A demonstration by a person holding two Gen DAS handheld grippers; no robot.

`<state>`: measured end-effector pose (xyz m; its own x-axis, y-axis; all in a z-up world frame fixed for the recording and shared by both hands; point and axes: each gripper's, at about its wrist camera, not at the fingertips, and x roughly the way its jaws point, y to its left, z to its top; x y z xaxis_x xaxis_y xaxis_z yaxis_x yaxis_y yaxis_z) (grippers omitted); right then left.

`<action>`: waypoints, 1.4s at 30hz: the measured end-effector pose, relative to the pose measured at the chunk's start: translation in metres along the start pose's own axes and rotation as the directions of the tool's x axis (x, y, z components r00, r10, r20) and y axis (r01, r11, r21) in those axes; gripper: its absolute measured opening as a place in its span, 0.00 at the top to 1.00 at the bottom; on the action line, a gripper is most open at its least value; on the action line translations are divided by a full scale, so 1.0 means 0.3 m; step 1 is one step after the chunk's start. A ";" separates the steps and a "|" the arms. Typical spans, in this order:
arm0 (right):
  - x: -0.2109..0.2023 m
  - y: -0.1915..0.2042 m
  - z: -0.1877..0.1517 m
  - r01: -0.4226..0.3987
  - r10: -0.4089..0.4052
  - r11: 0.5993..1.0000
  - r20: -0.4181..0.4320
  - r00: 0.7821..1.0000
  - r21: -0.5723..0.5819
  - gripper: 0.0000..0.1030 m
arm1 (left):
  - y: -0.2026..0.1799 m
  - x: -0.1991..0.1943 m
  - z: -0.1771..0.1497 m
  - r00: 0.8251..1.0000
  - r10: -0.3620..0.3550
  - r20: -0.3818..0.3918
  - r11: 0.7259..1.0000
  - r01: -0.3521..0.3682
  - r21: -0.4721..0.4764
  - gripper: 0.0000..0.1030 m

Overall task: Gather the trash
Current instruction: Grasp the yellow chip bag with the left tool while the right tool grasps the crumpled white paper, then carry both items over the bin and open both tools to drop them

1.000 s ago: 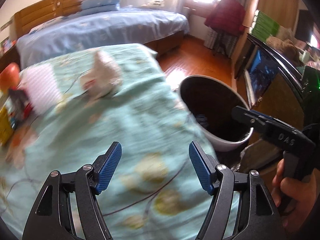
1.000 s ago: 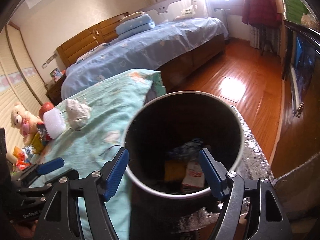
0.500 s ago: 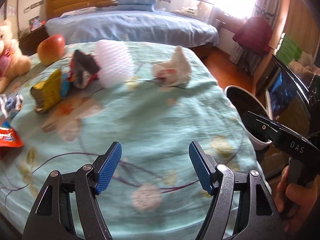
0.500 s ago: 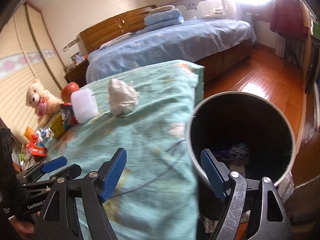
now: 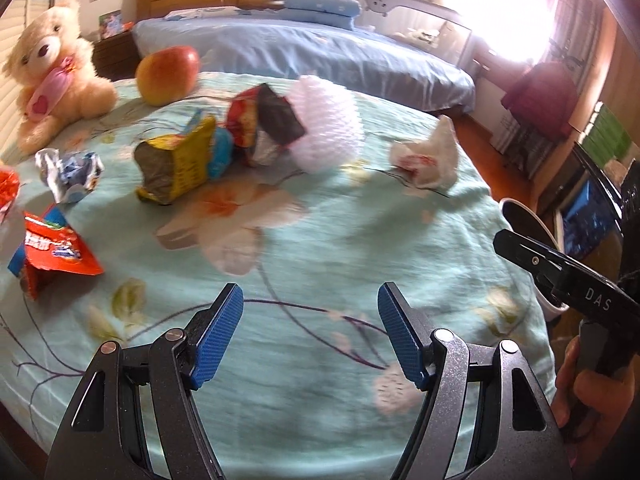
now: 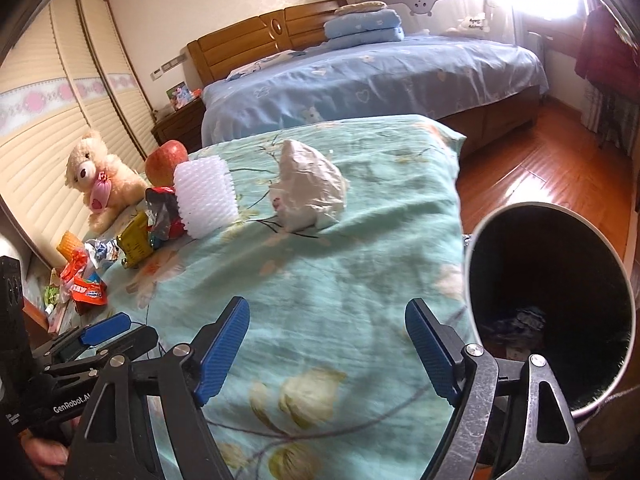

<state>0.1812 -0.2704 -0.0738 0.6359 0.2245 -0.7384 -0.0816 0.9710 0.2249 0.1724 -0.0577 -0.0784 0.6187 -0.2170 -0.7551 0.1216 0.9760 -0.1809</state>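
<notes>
- Left wrist view: left gripper, jaws apart, empty, above green floral bedspread; wrappers, white foam net, crumpled tissue beyond.
- Right wrist view: right gripper, jaws just been opening, nothing between; bin right of the bedspread, trash inside.

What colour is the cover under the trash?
Pale turquoise cover with a printed flower-and-vine pattern; clearest in the left wrist view.

The left gripper hung with its blue-padded jaws apart and empty above a mint-green floral bedspread. Ahead lay a yellow foil snack bag, a white foam net sleeve and a crumpled white plastic bag, well apart.
</notes>
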 end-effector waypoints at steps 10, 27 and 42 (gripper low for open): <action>0.073 0.036 0.044 -0.010 0.010 1.000 -0.019 1.000 -0.016 0.21 | 0.124 0.039 0.048 0.999 0.052 -0.011 0.996 -0.053 -0.077 0.28; 0.235 0.017 0.194 -0.009 0.010 1.000 -0.030 0.999 0.016 0.22 | 0.283 0.143 0.197 0.990 0.140 -0.017 0.972 -0.141 -0.186 0.26; 0.191 0.035 0.152 -0.006 0.006 1.000 -0.016 1.000 -0.008 0.61 | 0.249 0.099 0.166 0.994 0.108 0.024 0.984 -0.104 -0.147 0.94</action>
<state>0.2519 -0.2511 -0.0847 0.6231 0.2315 -0.7471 -0.0914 0.9702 0.2244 0.2384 0.0097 -0.0830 0.6468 -0.1094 -0.7548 -0.0590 0.9795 -0.1926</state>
